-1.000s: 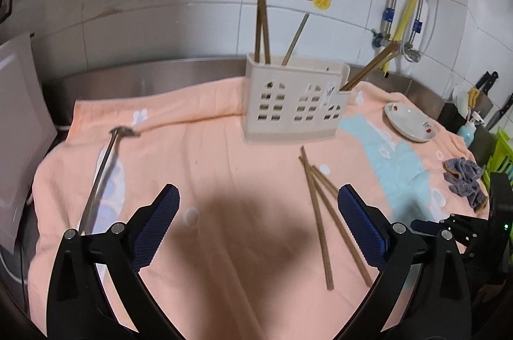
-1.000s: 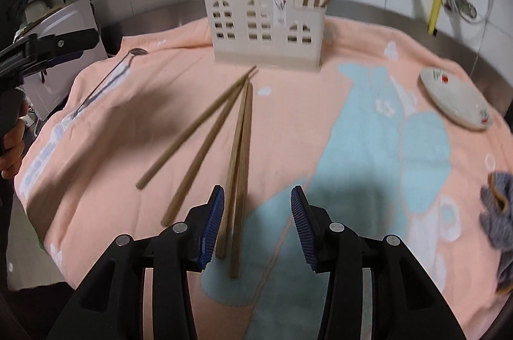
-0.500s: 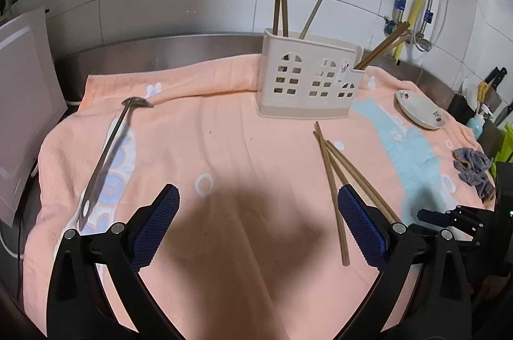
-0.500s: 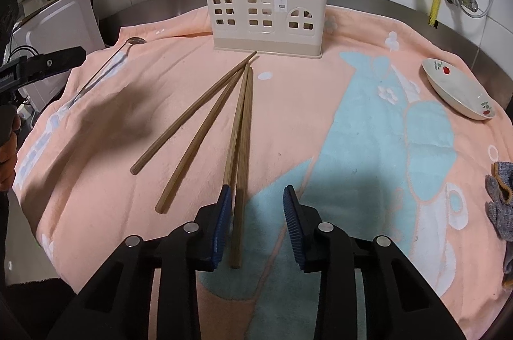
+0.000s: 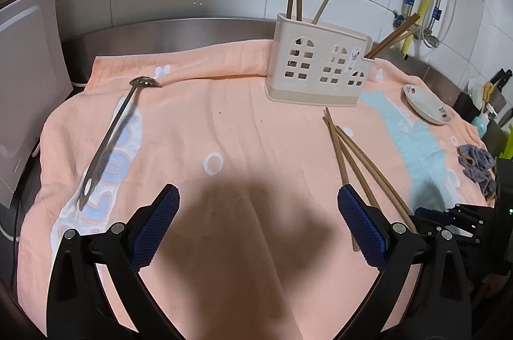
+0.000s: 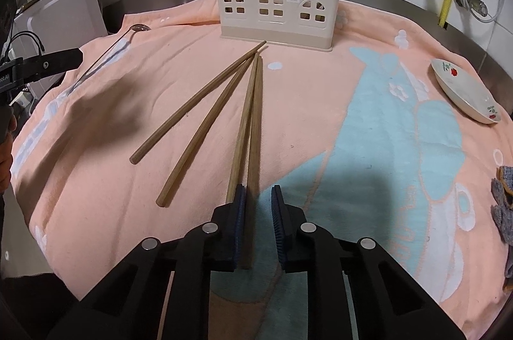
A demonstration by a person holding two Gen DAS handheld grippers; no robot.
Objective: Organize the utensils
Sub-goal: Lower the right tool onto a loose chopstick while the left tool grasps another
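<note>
Now | right tongs (image 6: 258, 211): narrowly spread, straddling chopstick (image 6: 253, 147) | left tongs (image 5: 258, 224): wide apart, empty

We are seeing matt brown wooden chopsticks (image 6: 247, 119) lying on a soft, napped peach cloth towel (image 6: 320, 115). The cream holder (image 6: 277, 3) is looking like smooth plastic. The ladle (image 5: 118, 131) is shining as polished metal, the dish (image 6: 465, 95) as glossy glazed ware, and the gripper pads (image 6: 239, 231) are showing ribbed blue rubber.

Left gripper (image 5: 258, 224) wide apart, right gripper (image 6: 258, 223) narrowed.
</note>
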